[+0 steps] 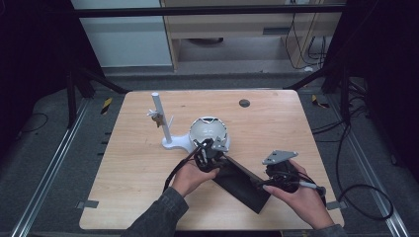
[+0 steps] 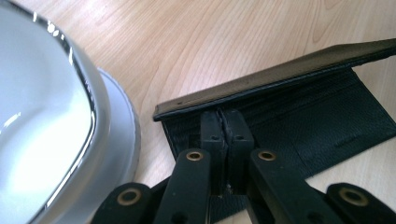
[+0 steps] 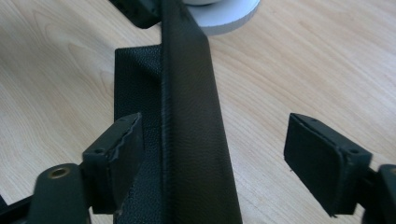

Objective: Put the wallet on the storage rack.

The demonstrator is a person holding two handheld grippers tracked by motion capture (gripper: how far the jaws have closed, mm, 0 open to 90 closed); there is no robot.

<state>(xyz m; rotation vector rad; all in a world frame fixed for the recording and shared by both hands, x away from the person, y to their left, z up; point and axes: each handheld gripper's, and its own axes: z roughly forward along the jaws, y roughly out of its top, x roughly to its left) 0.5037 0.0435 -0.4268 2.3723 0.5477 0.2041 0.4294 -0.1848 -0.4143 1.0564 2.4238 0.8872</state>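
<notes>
A black leather wallet (image 1: 242, 183) lies partly unfolded on the wooden table (image 1: 133, 168), just in front of a white bowl (image 1: 207, 131) that sits beside a white stand with an upright post (image 1: 163, 121). The left gripper (image 2: 226, 133) is clenched on the wallet's bottom layer at the end nearest the bowl, under the raised flap. The right gripper (image 3: 212, 154) is released, its jaws wide apart on either side of the lifted flap at the other end.
</notes>
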